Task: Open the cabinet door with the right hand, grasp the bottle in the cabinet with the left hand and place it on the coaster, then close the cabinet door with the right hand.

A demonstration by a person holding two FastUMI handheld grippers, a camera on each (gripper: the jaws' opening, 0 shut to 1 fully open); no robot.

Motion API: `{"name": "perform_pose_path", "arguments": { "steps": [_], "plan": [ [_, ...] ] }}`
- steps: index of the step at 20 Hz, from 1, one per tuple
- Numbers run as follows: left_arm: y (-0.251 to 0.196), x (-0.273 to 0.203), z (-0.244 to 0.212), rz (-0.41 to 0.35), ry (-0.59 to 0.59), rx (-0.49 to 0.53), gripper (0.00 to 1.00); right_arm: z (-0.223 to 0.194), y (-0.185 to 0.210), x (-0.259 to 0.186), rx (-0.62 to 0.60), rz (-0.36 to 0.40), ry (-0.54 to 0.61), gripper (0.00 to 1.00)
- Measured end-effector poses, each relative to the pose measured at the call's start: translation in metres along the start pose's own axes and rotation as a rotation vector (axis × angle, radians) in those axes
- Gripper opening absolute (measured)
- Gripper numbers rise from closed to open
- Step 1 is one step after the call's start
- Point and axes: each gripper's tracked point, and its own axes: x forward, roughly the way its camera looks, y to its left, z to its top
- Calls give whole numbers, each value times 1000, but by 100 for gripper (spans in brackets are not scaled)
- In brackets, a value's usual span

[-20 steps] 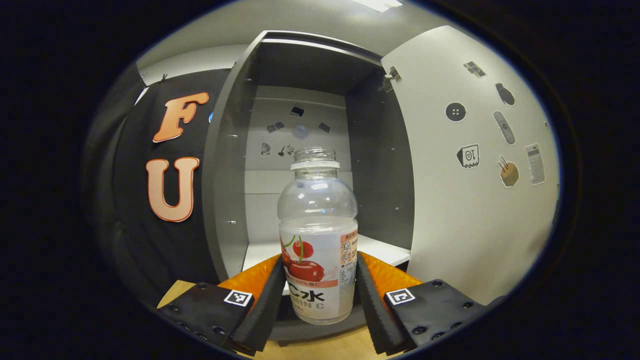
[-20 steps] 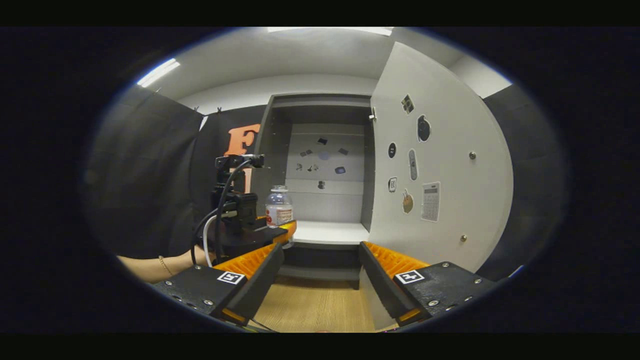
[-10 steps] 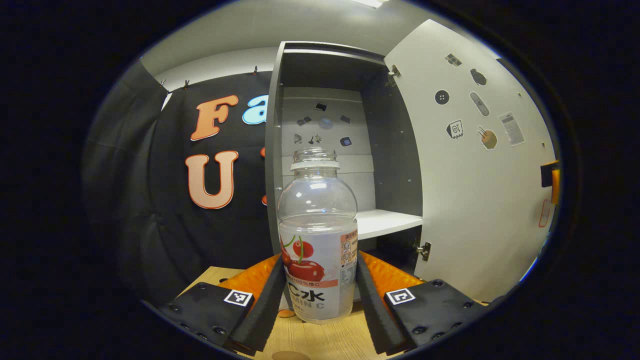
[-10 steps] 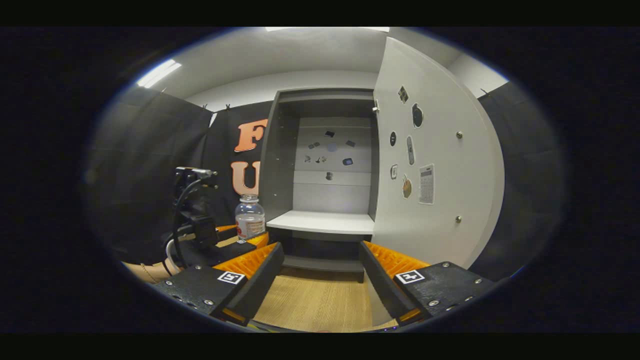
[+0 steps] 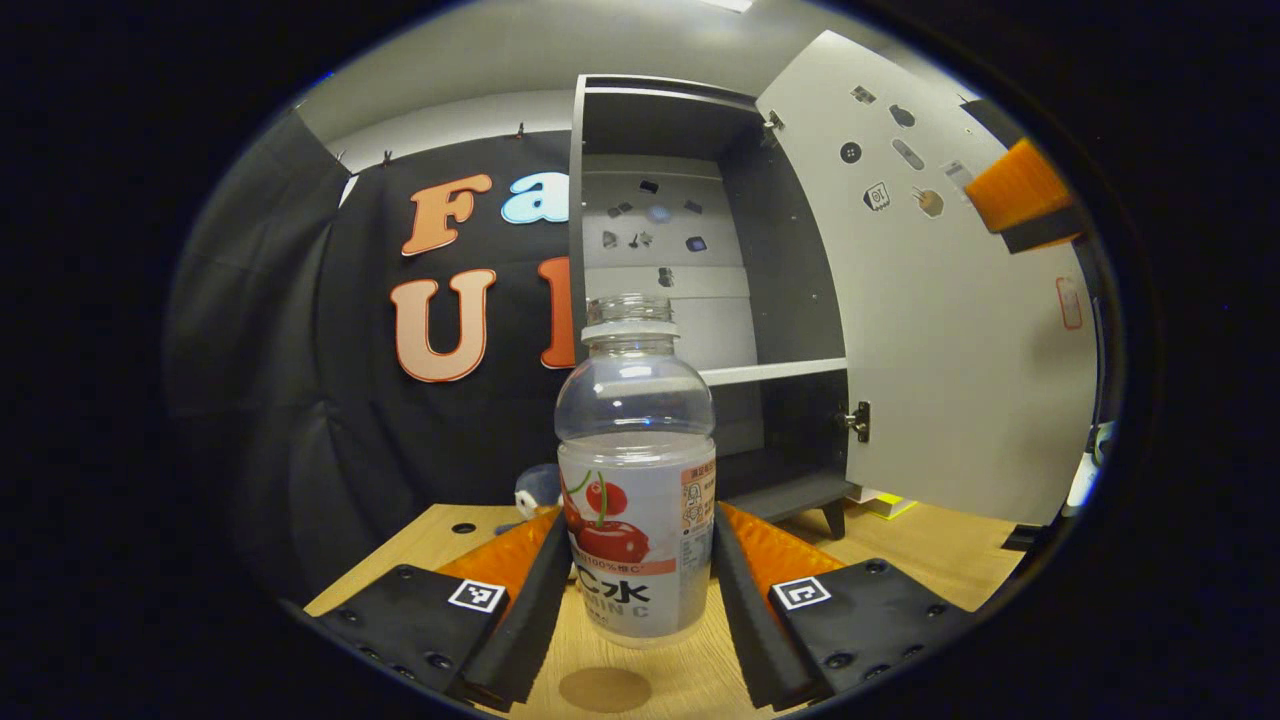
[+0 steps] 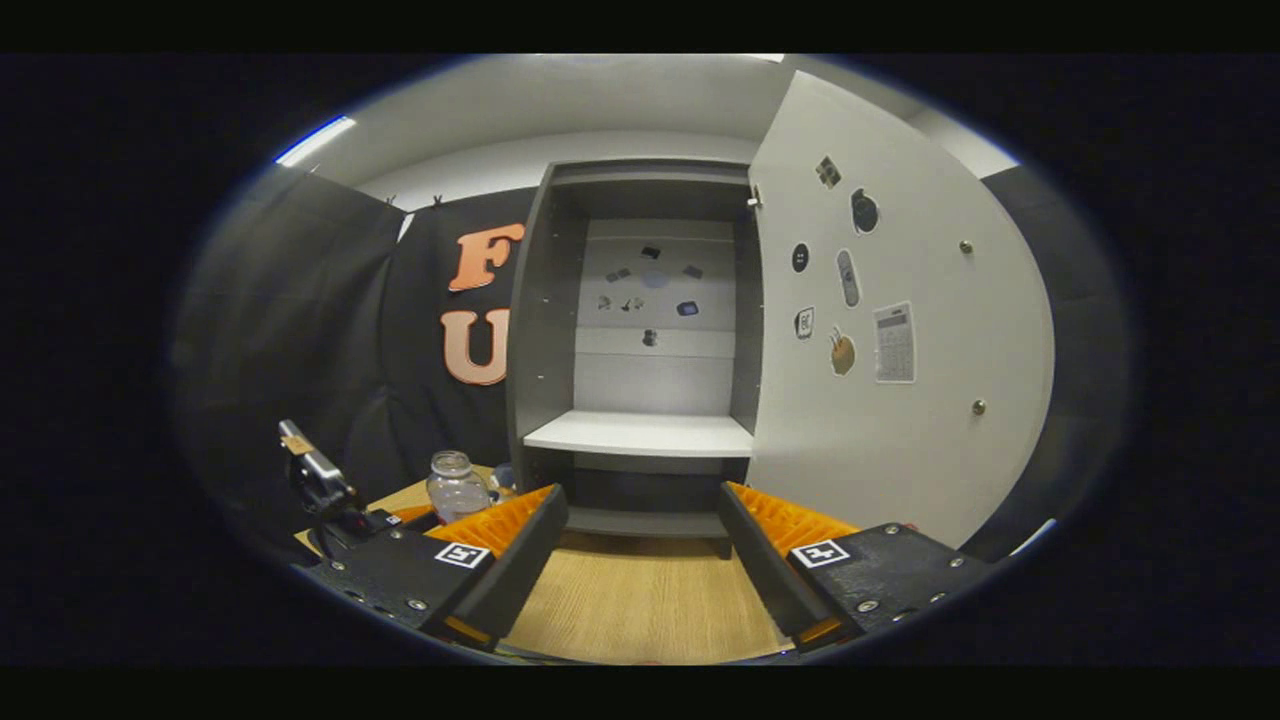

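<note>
A clear, capless bottle [image 5: 636,480] with a cherry label stands upright between the fingers of my left gripper [image 5: 638,590], which is shut on its lower half. It hangs just above the wooden table, with a round brown coaster [image 5: 604,689] on the table right below and in front of it. In the right gripper view the bottle [image 6: 455,485] sits low at the left, held by the left gripper [image 6: 445,510]. My right gripper [image 6: 642,560] is open and holds nothing, facing the open cabinet [image 6: 640,435]. Its white door [image 6: 900,400] is swung wide to the right.
The grey cabinet [image 5: 680,250] stands on short legs on the wooden table [image 5: 900,560], its shelf bare. A small blue and white soft toy [image 5: 540,487] lies behind the bottle. One finger [image 5: 1015,190] of the right gripper shows before the door [image 5: 950,350].
My left gripper has carried the bottle out of the cabinet, leftward and down to just above the table, and the coaster has come into sight below it. The right gripper stays open, nearly still.
</note>
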Motion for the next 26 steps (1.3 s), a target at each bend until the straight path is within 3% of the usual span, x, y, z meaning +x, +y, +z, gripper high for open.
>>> {"name": "perform_pose_path", "arguments": {
  "steps": [5,11,19,26],
  "plan": [
    [5,-8,-53,-17,36,18,82,-22,12,4,-21,-38,53,94],
    [41,-3,-113,36,86,-26,82,-56,25,11,32,-78,103,94],
    [52,-2,-154,49,123,-48,82,-75,44,18,18,-73,137,94],
    [50,-5,-161,63,144,-100,82,-77,48,18,-3,-69,153,94]
  ]
}}
